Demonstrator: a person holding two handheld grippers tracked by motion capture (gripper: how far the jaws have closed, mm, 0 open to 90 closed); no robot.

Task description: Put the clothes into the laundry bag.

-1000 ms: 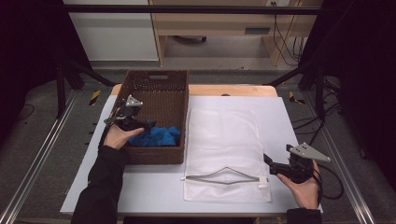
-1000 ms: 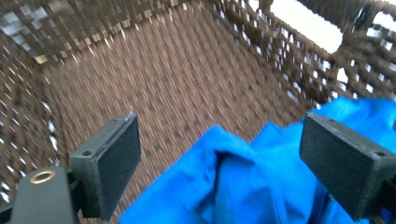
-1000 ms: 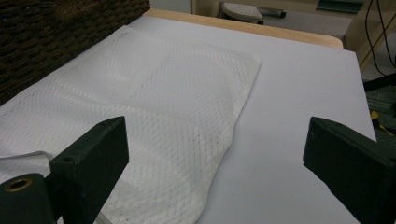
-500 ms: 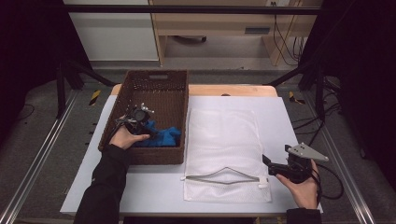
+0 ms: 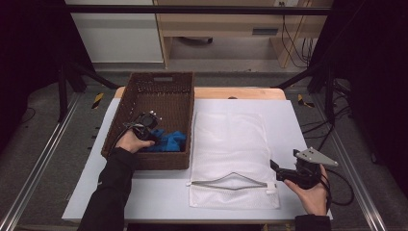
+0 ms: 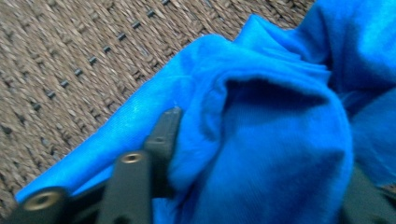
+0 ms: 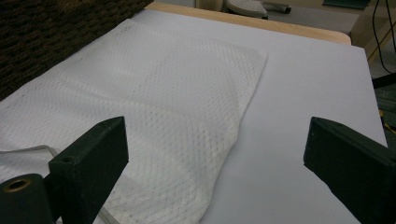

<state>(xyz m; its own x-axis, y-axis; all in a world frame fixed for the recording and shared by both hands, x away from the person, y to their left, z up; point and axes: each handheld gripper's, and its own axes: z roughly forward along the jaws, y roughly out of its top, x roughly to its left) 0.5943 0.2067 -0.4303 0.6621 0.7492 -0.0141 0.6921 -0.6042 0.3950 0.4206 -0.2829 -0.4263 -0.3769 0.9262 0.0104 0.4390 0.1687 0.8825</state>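
I had my left claw down inside the wicker basket, at its near end, because that was where the blue cloth lay bunched against the near wall. Its jaws had just been closing, and in the left gripper view a thick fold of the blue cloth sat between them, one jaw pressed into the fabric's edge; I judged they were pinching the cloth, gathering a good wad so that the whole piece would lift rather than slip away. The basket stood on the left of the tabletop, its right wall just beside the white mesh bag, which kept the carry from one to the other short. The bag lay flat with its zipped mouth turned toward me and gaping a little at the near edge, I think so the cloth could be fed in from my side. My right claw waited low at the near right corner of the bag, jaws spread wide and holding nothing, pointed across the mesh toward the basket; I kept it there, as I judge, to catch the lip of the opening and hold it up once the cloth came over.
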